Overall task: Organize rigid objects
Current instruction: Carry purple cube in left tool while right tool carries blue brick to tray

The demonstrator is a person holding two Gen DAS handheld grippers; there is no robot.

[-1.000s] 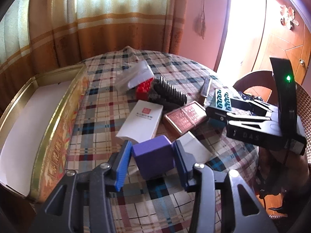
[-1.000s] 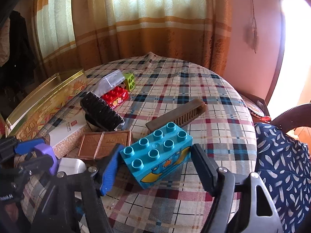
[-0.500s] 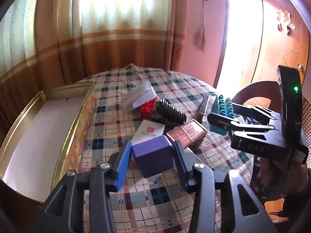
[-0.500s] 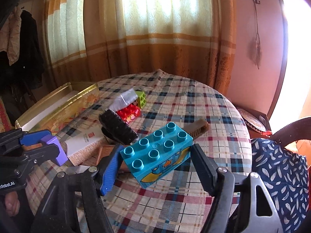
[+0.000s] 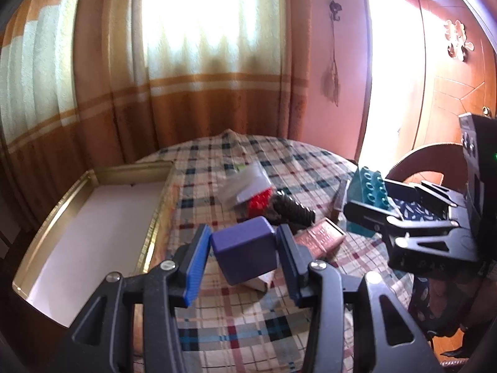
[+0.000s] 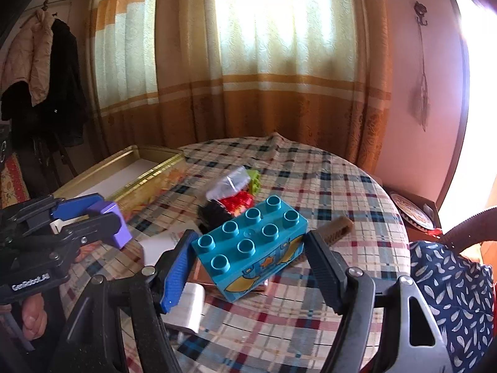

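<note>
While both loads hang clear above the checked worktop, the big target is plain: the gold-rimmed tray lying open at the far left, its white floor bare. That is where, by my reading, both pieces are headed, so the carry should go over the near gold rim, not into it.

The blue studded brick is the larger load. The right gripper pinches it by its ends, studs up, and the brick sits tilted between the jaws; best to level it before lowering, and set it flat against a tray wall so space is saved.

The left gripper clamps the purple cube, faces square to the pads, a secure hold. It is nearer the tray and should go in first, into a corner.

Mind the clutter below: black brush, red brick, brown tin. Keep height until past them, then release low.
</note>
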